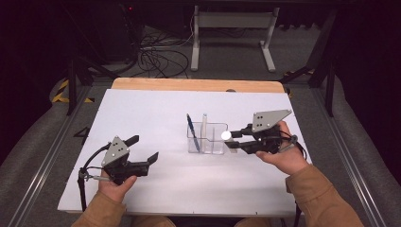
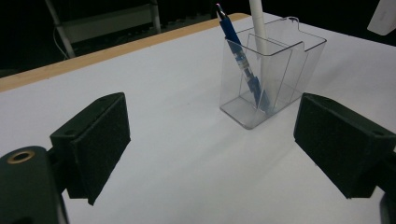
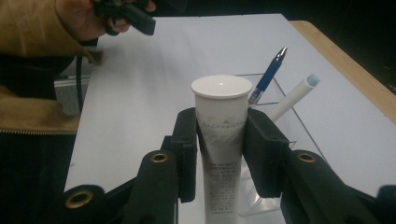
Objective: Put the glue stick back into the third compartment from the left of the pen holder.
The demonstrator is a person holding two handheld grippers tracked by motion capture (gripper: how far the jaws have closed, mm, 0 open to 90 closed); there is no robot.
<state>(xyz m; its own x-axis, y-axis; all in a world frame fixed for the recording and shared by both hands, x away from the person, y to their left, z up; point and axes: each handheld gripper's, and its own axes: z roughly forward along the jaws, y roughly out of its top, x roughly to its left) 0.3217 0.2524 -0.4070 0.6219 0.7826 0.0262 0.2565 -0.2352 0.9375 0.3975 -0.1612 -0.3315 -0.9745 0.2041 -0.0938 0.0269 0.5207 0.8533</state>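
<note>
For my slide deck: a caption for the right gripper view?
Right claw clamps a white tube above a clear organiser holding two pens.

right gripper [image 1: 235,138] clamping white tube [image 1: 226,135] beside clear organizer [image 1: 208,141]

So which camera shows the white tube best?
The right gripper view: the white tube stands close up, cap on top, clamped between the right gripper jaws. The high view shows just its round cap beside the clear holder.
</note>
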